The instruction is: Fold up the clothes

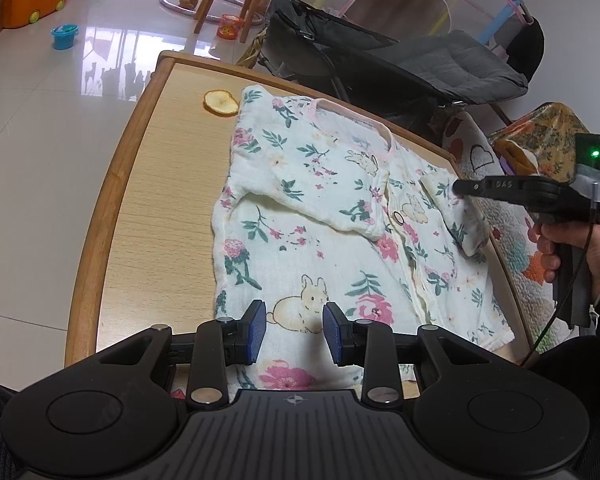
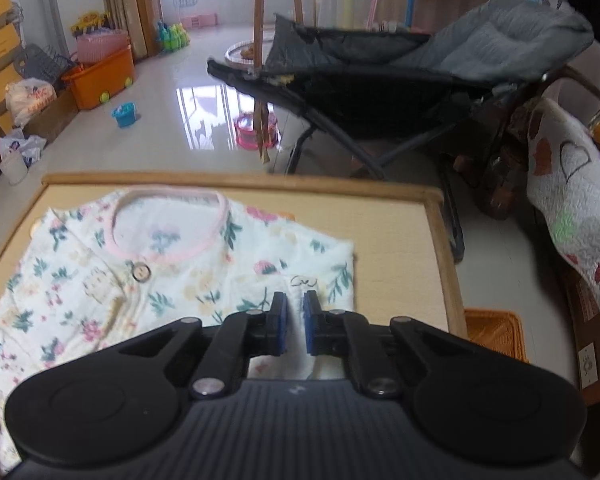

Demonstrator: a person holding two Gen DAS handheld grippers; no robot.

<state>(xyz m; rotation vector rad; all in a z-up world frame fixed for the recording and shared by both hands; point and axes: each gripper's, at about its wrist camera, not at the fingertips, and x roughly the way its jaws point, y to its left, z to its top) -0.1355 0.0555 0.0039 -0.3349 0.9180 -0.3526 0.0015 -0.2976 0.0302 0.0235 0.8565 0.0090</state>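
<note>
The right gripper (image 2: 295,322) pinches a fold of the shirt's (image 1: 320,208) sleeve (image 1: 456,216) between nearly shut pads. The grip looks shallow, so a quick pull could slip the thin cloth free, or drag the whole shirt toward the table's (image 1: 148,216) right edge and spoil the folded left sleeve. The left gripper (image 1: 294,330) hangs open and empty over the hem, near the table's near edge. The shirt lies flat, front up, collar toward the far edge, filling the table's right half.

Crinkled cloth garment (image 1: 320,216); wood-grain table (image 1: 160,200)
</note>
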